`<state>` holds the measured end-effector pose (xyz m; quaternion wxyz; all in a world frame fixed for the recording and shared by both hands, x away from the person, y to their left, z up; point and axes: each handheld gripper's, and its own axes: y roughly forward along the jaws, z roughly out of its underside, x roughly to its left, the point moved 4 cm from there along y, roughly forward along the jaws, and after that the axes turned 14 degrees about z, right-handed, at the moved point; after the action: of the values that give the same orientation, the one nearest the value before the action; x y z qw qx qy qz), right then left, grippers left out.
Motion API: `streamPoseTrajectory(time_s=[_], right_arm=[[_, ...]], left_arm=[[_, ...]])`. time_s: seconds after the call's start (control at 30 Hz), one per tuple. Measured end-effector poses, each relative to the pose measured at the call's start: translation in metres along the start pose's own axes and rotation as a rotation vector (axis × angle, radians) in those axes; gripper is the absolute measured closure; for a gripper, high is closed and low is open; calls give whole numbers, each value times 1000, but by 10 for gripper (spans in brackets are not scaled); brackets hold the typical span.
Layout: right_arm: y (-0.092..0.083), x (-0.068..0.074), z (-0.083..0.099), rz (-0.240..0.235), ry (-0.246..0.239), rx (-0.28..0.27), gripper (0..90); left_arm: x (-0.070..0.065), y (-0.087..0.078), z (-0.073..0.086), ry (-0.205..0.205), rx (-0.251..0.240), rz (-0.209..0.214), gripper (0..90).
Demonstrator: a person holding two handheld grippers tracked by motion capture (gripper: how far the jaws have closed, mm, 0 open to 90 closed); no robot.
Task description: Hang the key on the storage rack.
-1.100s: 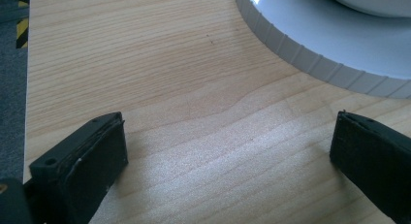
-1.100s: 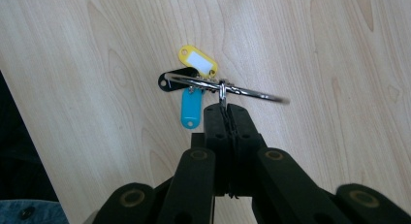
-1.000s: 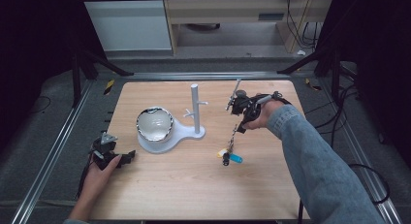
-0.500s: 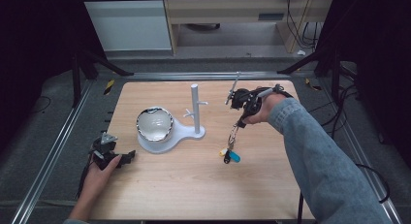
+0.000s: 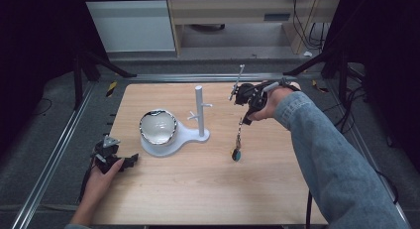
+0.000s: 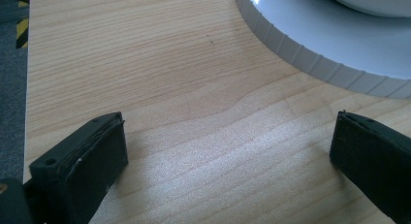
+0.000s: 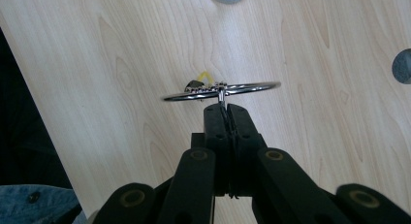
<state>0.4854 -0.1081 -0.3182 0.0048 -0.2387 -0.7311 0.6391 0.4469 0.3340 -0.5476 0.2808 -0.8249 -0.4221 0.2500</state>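
High view: right gripper held above worktop right of white stand, fingers clenched on keyring dangling clear of the wood, open room all round; left gripper near the left edge. Left gripper view: fingers released, bare wood between, stand base ahead. Right gripper view: fingers pinching the ring; no readable writing.

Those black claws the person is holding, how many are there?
2. The left claw rests open near the table's front-left corner; the right claw is raised right of the white stand, gripping a keychain.
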Motion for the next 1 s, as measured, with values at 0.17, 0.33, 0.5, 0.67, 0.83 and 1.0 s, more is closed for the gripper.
streamPoseTrajectory(time_s=[0.17,0.33,0.5,0.67,0.83,1.0], right_arm=[[-4,0,-3,4,-4,3,885],[-9,-2,-7,8,-9,1,885],[-15,-4,-11,17,-13,-2,885],[-18,-6,-15,24,-7,-5,885],[-20,-8,-19,29,-10,-3,885],[-25,-9,-27,33,-13,-9,885]], left_arm=[[0,0,0,0,0,0,0],[0,0,0,0,0,0,0],[0,0,0,0,0,0,0],[0,0,0,0,0,0,0],[0,0,0,0,0,0,0],[0,0,0,0,0,0,0]])
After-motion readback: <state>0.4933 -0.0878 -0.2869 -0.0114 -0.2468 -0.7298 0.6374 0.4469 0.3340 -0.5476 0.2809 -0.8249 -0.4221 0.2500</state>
